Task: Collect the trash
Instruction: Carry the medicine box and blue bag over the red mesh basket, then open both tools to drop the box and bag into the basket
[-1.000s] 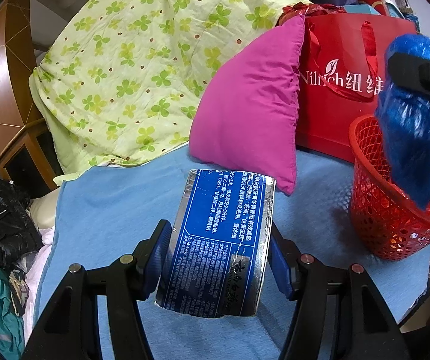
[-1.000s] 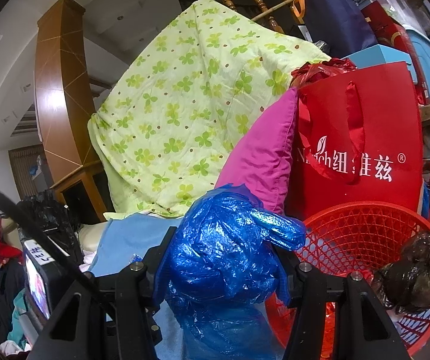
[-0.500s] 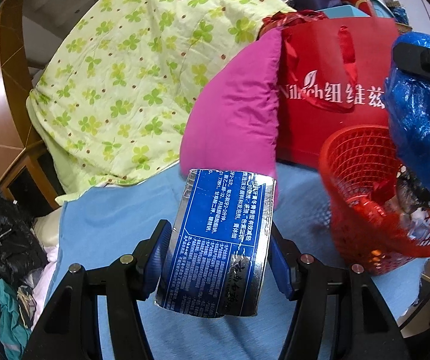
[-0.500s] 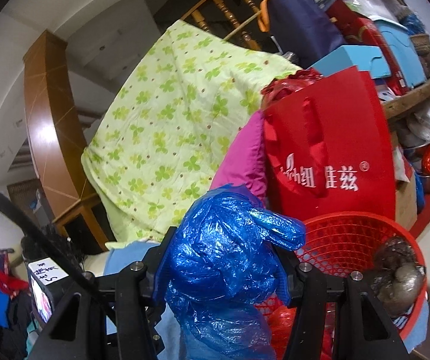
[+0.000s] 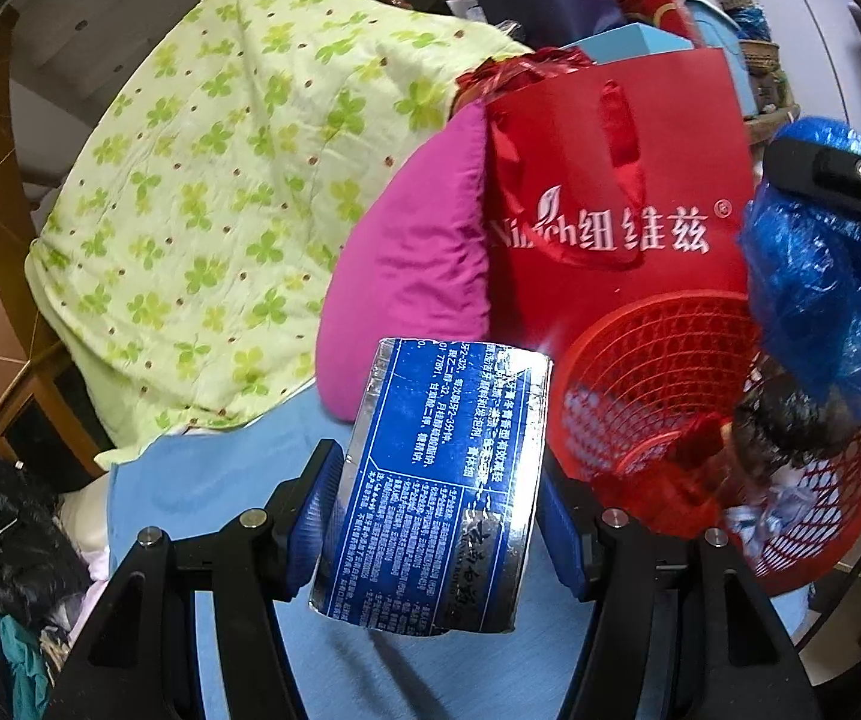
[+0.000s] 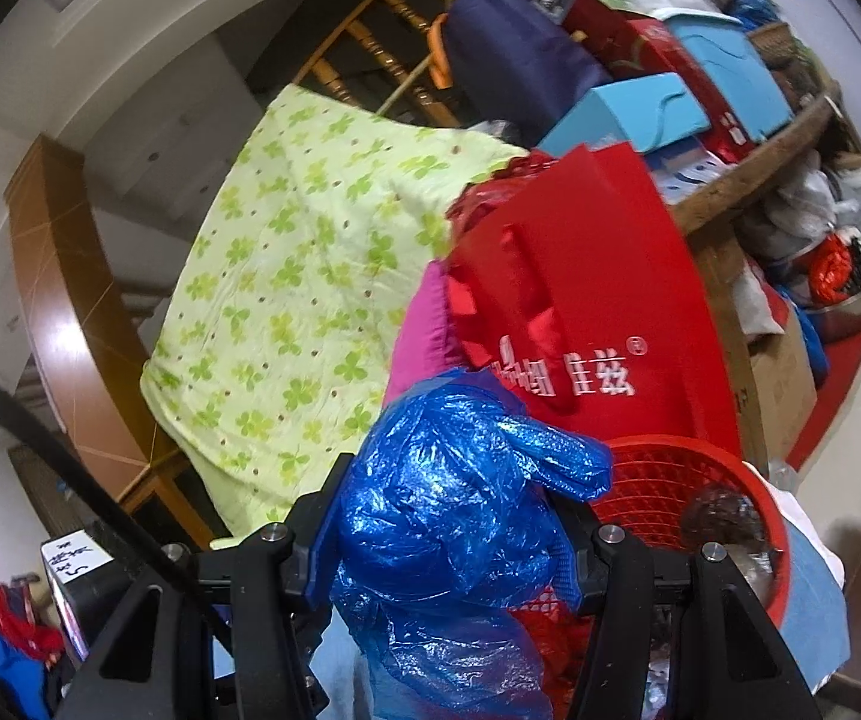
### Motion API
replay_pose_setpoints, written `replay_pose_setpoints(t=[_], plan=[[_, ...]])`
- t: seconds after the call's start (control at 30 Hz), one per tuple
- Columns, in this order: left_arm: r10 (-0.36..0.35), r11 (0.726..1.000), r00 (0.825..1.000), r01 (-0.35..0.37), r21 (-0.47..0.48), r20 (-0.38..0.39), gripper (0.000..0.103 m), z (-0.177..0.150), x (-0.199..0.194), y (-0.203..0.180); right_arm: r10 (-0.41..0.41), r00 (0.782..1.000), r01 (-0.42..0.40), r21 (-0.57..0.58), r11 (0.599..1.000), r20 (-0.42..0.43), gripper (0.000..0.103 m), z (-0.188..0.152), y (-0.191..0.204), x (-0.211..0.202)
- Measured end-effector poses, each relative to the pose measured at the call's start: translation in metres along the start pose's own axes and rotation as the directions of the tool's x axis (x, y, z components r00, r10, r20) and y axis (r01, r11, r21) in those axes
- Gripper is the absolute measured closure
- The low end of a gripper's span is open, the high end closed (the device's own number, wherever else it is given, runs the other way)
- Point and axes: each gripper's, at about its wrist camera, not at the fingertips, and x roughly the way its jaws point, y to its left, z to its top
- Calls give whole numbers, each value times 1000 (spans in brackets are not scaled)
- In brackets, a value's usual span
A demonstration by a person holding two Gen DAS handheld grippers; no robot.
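My left gripper [image 5: 436,516] is shut on a blue and silver foil wrapper [image 5: 436,492], held above the blue cloth just left of the red mesh basket [image 5: 640,384]. My right gripper [image 6: 448,534] is shut on a crumpled blue plastic bag [image 6: 454,516], held over the basket [image 6: 658,480]. The same bag [image 5: 820,294] shows in the left wrist view hanging above the basket's right side. The basket holds red, dark and white trash [image 5: 784,426].
A red paper bag [image 5: 622,198] and a magenta pillow [image 5: 412,264] stand right behind the basket. A green clover quilt [image 5: 220,192] drapes at the left. Blue cloth [image 5: 190,480] covers the surface. Boxes and clutter [image 6: 670,96] are stacked behind on the right.
Both grippers have risen and tilted, with the left one closer to the basket. The blue bag now hangs over the basket's inside. Both loads stay gripped.
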Motion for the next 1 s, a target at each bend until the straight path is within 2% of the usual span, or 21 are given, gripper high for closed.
replay_pose_setpoints(t=[0.23, 0.33, 0.43, 0.5, 0.6, 0.67, 0.77, 0.8, 0.87, 1.0], plan=[[-47, 999, 999, 47, 7, 19, 39, 17, 2, -17, -38, 999, 36, 86, 996, 17, 44, 9, -25, 0], [-106, 994, 994, 106, -9, 23, 39, 25, 3, -23, -59, 998, 55, 117, 992, 31, 44, 12, -34, -2], [-198, 980, 980, 199, -26, 33, 39, 31, 6, -27, -79, 996, 72, 163, 984, 36, 44, 15, -47, -2], [-286, 957, 958, 287, -49, 26, 38, 35, 13, -30, -90, 995, 82, 192, 978, 34, 44, 17, -57, -1], [-420, 903, 907, 418, -101, 1, 38, 41, 29, -36, -102, 994, 93, 232, 968, 26, 44, 20, -69, 3], [-484, 871, 875, 481, -97, -11, 37, 43, 39, -44, -100, 995, 93, 251, 964, 13, 43, 21, -76, 7], [-522, 851, 853, 520, -80, -16, 36, 41, 44, -56, -93, 996, 92, 289, 953, -12, 40, 22, -84, 17], [-534, 844, 845, 531, -73, -18, 35, 41, 45, -58, -89, 996, 89, 302, 949, -14, 34, 23, -86, 19], [-528, 848, 849, 526, -62, -19, 33, 40, 46, -61, -75, 997, 72, 323, 944, -4, 27, 24, -90, 22], [-504, 862, 863, 502, -70, -21, 28, 33, 44, -55, -67, 998, 60, 327, 943, 10, 26, 25, -93, 22]])
